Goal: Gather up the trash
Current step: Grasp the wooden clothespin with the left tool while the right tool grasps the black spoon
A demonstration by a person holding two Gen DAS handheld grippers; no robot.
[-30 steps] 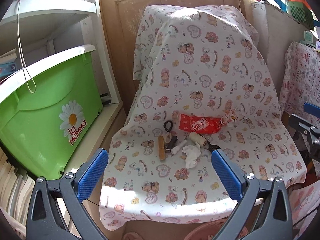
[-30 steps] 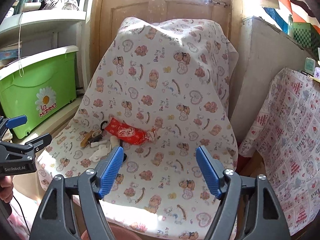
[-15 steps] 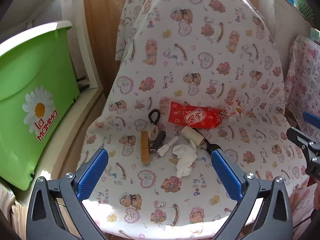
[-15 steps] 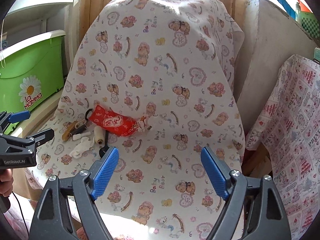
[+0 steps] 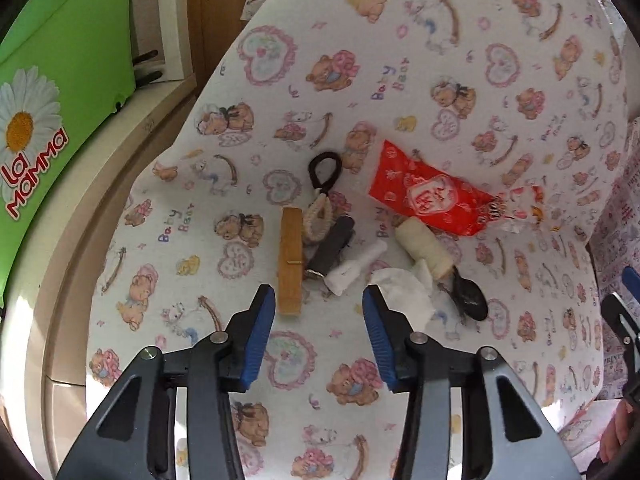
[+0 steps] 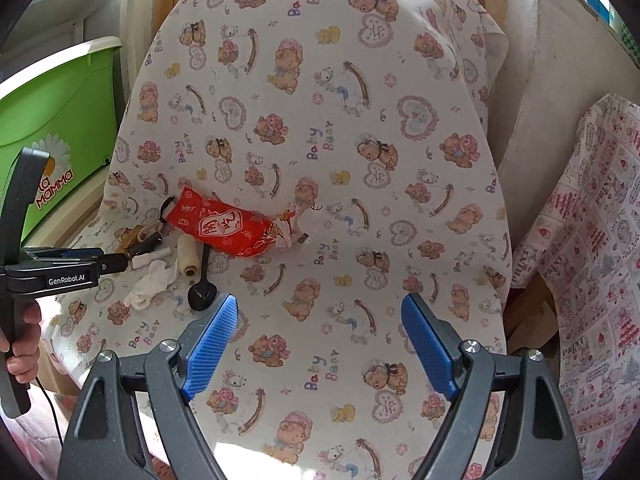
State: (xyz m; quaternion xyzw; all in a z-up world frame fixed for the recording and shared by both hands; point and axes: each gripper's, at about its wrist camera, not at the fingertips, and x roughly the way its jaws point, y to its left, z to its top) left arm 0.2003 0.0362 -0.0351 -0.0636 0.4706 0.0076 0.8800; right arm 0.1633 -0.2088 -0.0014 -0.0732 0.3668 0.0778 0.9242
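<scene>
Closing over the little heap on the cloth-covered chair point(image 5: 500, 92), the left gripper point(image 5: 319, 322) holds nothing yet; its jaws are half narrowed, with bare cloth between them, just short of the rolled paper scrap point(image 5: 354, 268) and the crumpled tissue point(image 5: 404, 300). The right gripper point(image 6: 320, 346) hangs wide open and empty above the seat, well apart from the heap. The red snack wrapper point(image 5: 428, 196) lies behind the pile, touching the spool of thread point(image 5: 424, 250). The trash sits tangled with things probably worth keeping: a wooden clothespin point(image 5: 290, 260), a black hair tie point(image 5: 325, 170), a dark spoon point(image 5: 468, 294). The jaws may pinch the clothespin along with the paper, or snag the loose cloth and drag everything sideways. Thin tissue could also slip free.
</scene>
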